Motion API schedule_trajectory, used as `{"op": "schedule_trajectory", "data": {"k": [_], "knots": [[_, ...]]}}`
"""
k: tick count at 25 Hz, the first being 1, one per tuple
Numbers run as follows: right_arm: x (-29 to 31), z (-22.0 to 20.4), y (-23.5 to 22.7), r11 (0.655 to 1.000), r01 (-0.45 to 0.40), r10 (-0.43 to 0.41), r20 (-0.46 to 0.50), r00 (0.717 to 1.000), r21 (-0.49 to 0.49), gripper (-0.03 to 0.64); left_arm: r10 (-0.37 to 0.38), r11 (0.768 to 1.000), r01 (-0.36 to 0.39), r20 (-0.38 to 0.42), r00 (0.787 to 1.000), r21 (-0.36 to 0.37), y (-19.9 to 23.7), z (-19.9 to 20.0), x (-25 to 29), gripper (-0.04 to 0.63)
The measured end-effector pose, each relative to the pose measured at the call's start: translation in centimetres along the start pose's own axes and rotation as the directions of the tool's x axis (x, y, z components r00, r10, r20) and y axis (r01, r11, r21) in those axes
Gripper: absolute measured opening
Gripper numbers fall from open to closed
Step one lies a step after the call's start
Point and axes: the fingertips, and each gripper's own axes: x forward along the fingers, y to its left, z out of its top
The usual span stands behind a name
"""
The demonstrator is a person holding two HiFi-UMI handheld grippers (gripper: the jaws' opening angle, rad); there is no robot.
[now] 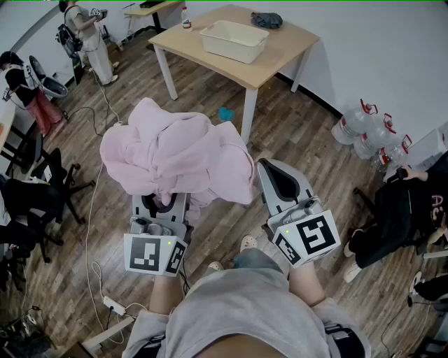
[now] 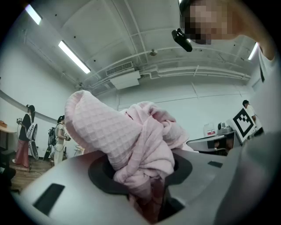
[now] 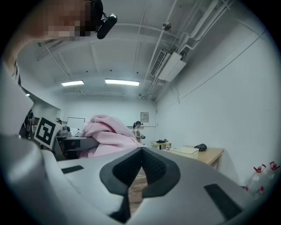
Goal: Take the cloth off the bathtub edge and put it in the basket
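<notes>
A bunched pink waffle-weave cloth (image 1: 175, 154) is held up in front of me, above the wooden floor. My left gripper (image 1: 162, 203) is shut on its lower folds; in the left gripper view the cloth (image 2: 131, 140) fills the space between the jaws of that gripper (image 2: 147, 176) and bulges up over them. My right gripper (image 1: 278, 176) is beside the cloth's right edge, with its jaws together and nothing in them. In the right gripper view (image 3: 139, 169) the cloth (image 3: 107, 132) shows to the left. A white basket (image 1: 234, 40) stands on the wooden table ahead. No bathtub is in view.
The wooden table (image 1: 280, 52) also carries a dark bundle (image 1: 267, 20) and a spray bottle (image 1: 187, 19). Large water bottles (image 1: 371, 136) stand by the right wall. People are at the left and right edges. A power strip and cable (image 1: 112, 304) lie on the floor.
</notes>
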Motion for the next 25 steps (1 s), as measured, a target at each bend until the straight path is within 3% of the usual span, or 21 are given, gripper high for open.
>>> {"op": "schedule_trajectory", "data": {"k": [16, 25], "knots": [[-1.3, 0.3, 0.6, 1.0, 0.018, -0.018, 0.004, 1.0, -0.013, 0.006, -0.012, 1.0, 0.012, 0.022, 1.0, 0.002, -0.7, 0.7, -1.1, 0.189], [-0.6, 0.6, -3.1, 1.0, 0.005, -0.005, 0.028, 1.0, 0.002, 0.006, -0.001, 1.0, 0.001, 0.028, 1.0, 0.0, -1.9, 0.4, 1.8, 0.189]]}}
